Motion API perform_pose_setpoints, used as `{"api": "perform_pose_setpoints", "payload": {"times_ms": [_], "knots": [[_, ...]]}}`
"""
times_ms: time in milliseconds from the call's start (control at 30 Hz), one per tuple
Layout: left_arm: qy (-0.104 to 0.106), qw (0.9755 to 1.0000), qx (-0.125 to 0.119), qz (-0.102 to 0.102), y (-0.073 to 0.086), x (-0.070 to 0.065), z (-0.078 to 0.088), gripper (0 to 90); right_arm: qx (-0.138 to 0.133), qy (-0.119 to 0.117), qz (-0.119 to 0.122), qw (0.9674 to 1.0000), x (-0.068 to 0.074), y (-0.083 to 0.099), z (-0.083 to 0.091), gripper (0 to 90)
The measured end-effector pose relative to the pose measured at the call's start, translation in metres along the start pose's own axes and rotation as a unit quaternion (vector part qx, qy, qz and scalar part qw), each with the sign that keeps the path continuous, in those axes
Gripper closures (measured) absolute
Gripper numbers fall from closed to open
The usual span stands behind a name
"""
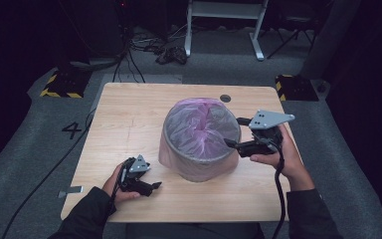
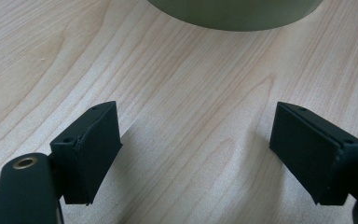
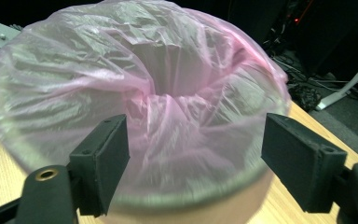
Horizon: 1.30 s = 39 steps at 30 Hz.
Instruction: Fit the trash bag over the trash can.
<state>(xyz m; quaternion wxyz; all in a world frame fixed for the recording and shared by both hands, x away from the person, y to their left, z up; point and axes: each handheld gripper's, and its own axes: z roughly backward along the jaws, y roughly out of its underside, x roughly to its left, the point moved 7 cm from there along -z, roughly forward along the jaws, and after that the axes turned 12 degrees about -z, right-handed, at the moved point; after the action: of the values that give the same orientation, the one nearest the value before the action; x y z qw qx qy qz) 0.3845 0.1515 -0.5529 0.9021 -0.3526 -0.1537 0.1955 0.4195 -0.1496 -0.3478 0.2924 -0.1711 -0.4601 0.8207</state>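
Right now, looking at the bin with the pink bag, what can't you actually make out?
- Bottom of the bin: in the high view, the pink bag lining it covers the inside.
- Bin's far side: right gripper view, hidden behind the puffed-up bag, which is also blurred.
- Most of the bin: left gripper view, cut off by the top edge; a strip of its base remains.

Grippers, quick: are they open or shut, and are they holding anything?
Left gripper: open, holding nothing, over the bare table.
Right gripper: open, holding nothing, at the rim of the bin with the pink bag.
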Motion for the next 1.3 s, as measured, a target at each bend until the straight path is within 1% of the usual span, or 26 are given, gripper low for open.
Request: {"api": "perform_pose_setpoints", "payload": {"times_ms": [67, 167, 200, 233, 367, 433, 500, 600, 833, 900, 1100, 1300], "knots": [[0.000, 1.0000, 0.000, -0.001, 0.000, 0.000, 0.000, 15.9, -0.005, 0.004, -0.002, 1.0000, -0.002, 0.004, 0.007, 23.2], [0.000, 1.0000, 0.000, 0.000, 0.000, 0.000, 0.000, 15.9, -0.011, 0.014, 0.000, 0.9998, -0.003, 0.011, 0.012, 23.9], [0.000, 1.0000, 0.000, 0.000, 0.000, 0.000, 0.000, 15.9, -0.008, 0.015, 0.003, 0.9999, -0.003, 0.014, 0.014, 24.0], [0.000, 1.0000, 0.000, 0.001, 0.000, 0.000, 0.000, 15.9, -0.011, 0.013, 0.001, 0.9998, -0.003, 0.016, 0.016, 24.1], [0.000, 1.0000, 0.000, 0.000, 0.000, 0.000, 0.000, 15.9, -0.008, 0.017, 0.000, 0.9998, -0.005, 0.022, 0.022, 23.6], [0.000, 1.0000, -0.001, 0.001, 0.000, 0.000, 0.000, 15.9, -0.008, 0.015, -0.003, 0.9998, -0.006, 0.025, 0.024, 23.4], [0.000, 1.0000, 0.000, 0.000, 0.000, 0.000, 0.000, 15.9, -0.007, 0.021, -0.001, 0.9998, -0.007, 0.027, 0.026, 23.3], [0.000, 1.0000, 0.000, 0.000, 0.000, 0.000, 0.000, 15.9, 0.000, 0.023, 0.001, 0.9997, -0.008, 0.031, 0.027, 23.2], [0.000, 1.0000, 0.000, 0.000, 0.000, 0.000, 0.000, 15.9, 0.014, 0.029, 0.010, 0.9994, -0.008, 0.039, 0.027, 22.9], [0.000, 1.0000, 0.000, 0.000, 0.000, 0.000, 0.000, 15.9, 0.019, 0.028, 0.009, 0.9994, -0.008, 0.043, 0.026, 22.9], [0.000, 1.0000, 0.000, 0.000, 0.000, 0.000, 0.000, 15.9, 0.041, 0.038, 0.012, 0.9984, -0.012, 0.057, 0.021, 22.8], [0.000, 1.0000, 0.000, 0.000, 0.000, 0.000, 0.000, 15.9, 0.062, 0.043, 0.013, 0.9971, -0.014, 0.069, 0.013, 22.7]]}}
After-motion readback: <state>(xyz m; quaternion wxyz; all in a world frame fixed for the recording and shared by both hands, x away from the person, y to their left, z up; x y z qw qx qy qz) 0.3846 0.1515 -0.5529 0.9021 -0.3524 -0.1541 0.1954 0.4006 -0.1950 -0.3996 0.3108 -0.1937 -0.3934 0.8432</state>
